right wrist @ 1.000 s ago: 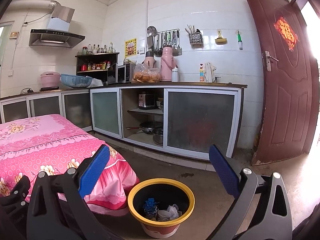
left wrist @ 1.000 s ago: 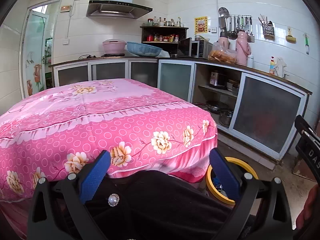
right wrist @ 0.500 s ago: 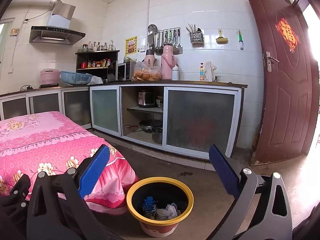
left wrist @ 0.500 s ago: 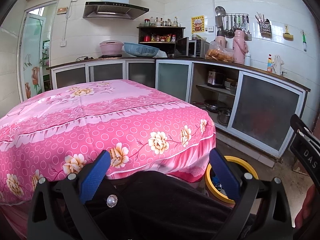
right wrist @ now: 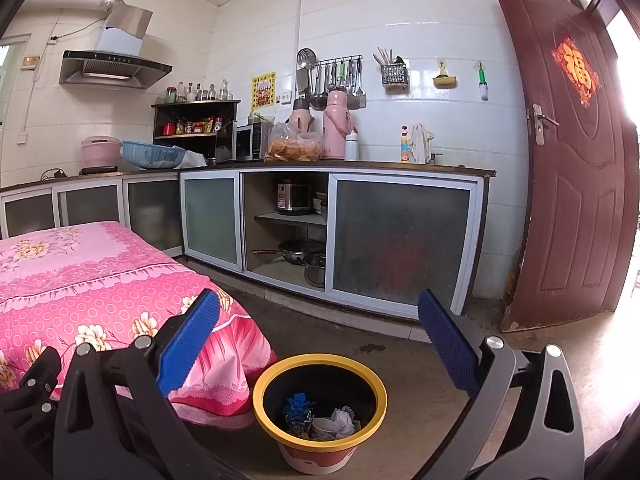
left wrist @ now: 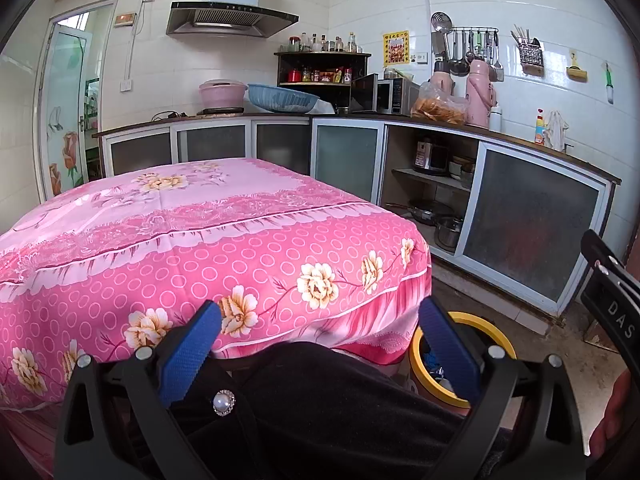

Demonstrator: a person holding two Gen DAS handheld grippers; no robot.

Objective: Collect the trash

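The trash bin, a round pot with a yellow rim, stands on the concrete floor just beside the near right corner of the table with the pink cloth; inside it lie a blue crumpled piece, a white paper wad and a small cup, so some trash is already collected; the bin has no long axis to speak of, being round, with its mouth facing straight up; from the right tongs it lies directly ahead and below, between the two blue pads, while from the left tongs it sits low and to the right, half hidden behind the right pad and a dark sleeve with a pearl button; the right hand is therefore the nearer and better lined up for any drop into the bin; both pairs of tongs stand wide apart and hold nothing; no loose trash shows on the cloth or on the floor in either view, so I judge the next piece must be sought elsewhere; compared with a second ago, the bin sits a little further left and lower between the right pads, and the left view has drifted slightly, showing a bit more of the table top and the counter; the spread of the pads is unchanged.
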